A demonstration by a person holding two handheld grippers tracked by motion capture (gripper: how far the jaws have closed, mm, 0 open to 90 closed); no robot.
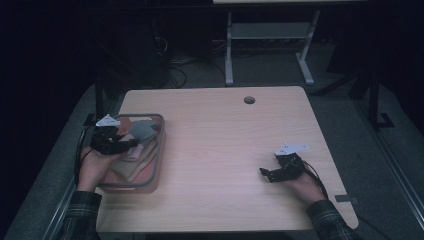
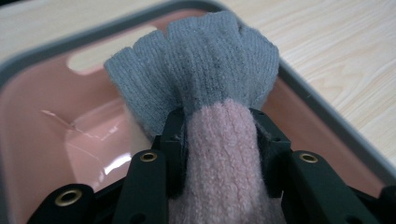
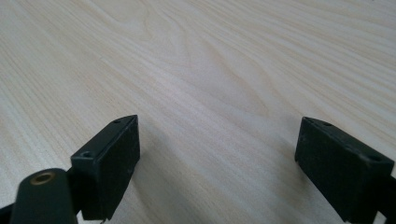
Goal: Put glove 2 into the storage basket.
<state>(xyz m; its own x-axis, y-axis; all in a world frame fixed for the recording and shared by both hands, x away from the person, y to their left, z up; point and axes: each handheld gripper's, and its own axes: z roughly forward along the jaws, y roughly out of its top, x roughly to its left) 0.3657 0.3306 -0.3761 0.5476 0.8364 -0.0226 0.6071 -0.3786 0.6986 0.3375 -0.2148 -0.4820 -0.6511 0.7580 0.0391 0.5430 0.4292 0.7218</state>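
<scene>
Left gripper (image 2: 219,135) over the pink bin (image 1: 155,165), near the surface's left edge. Its jaws are clamped on a knitted glove (image 2: 205,79): pink cuff squeezed between the pads, grey finger part fanning out just beyond the jaw tips, above the bin's far wall. Below the jaws, the bin floor shows bare and glossy on one side; the high view shows more folded fabric (image 1: 131,162) heaped in the bin under and behind the gripper.

Right gripper (image 3: 217,161) rests low over bare surface (image 3: 201,60), well apart from the bin. Jaws wide, nothing between them.

Step in hand, as judged: glove gripped at the cuff and held over the bin, either lifting out or about to be set down; the frames do not decide which.

Next move calls for: keeping the clamp on the cuff while carrying the glove clear of the bin rim, since the loose grey end could snag on it. Right jaws are ready to take the free end.
</scene>
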